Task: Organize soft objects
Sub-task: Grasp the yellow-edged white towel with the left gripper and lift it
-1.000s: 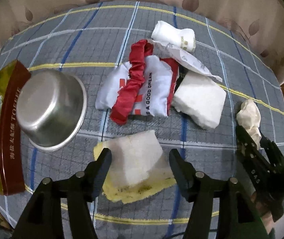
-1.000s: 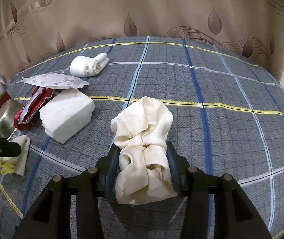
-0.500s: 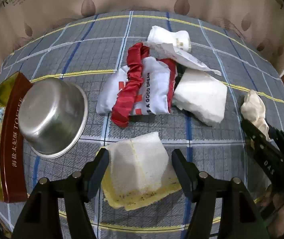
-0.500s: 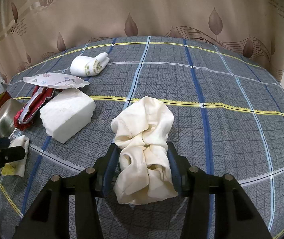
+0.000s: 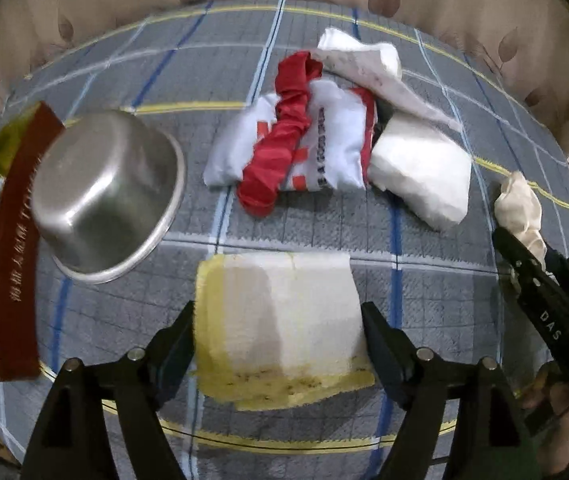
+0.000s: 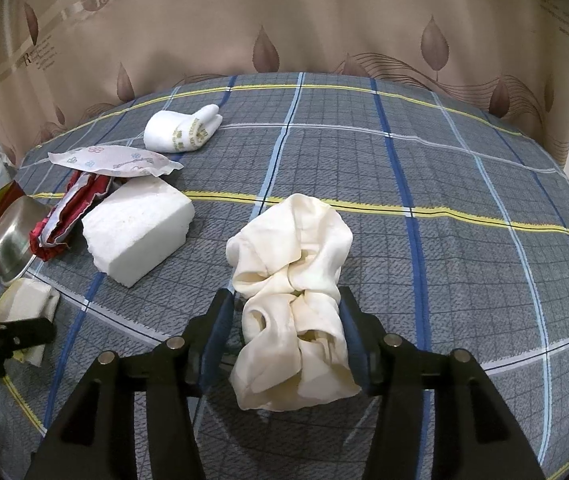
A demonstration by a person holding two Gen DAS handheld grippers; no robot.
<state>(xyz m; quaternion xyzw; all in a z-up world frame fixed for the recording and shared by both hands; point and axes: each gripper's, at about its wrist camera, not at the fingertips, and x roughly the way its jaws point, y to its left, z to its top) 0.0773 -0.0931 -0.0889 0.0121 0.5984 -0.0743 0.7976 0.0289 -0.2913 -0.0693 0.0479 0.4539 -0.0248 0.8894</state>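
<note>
Firstly, left wrist view. Left gripper [image 5: 278, 330]: jaws spread wide, having just been opening, with a yellow-and-white sponge [image 5: 280, 326] lying flat on the checked cloth [image 5: 220, 40] between the fingertips; the tips stand at its two sides and do not squeeze it. Beyond the tips, straight ahead: a white bag with red print [image 5: 332, 148], a twisted red cloth [image 5: 280, 140] draped over it. Ahead and right: a white foam block [image 5: 424, 168], touching the bag; a flat printed wrapper [image 5: 388, 84] lies over its far end, and a rolled white towel [image 5: 368, 46] lies farther off. Ahead and left: an upturned steel bowl [image 5: 104, 196], leaning against a red-and-gold tin [image 5: 12, 248]. Far right: the right gripper [image 5: 540, 264], seen from the side, with a cream cloth at its tips.

Next, right wrist view. Right gripper [image 6: 284, 336]: jaws part-way apart and just easing wider, a crumpled cream cloth [image 6: 296, 280] standing between them; the right pad touches it, a narrow gap shows at the left pad. Ahead and left of the tips: foam block, wrapper, red cloth, bowl. Farther ahead-left: rolled towel. Near left edge: sponge, with the left gripper over it.
</note>
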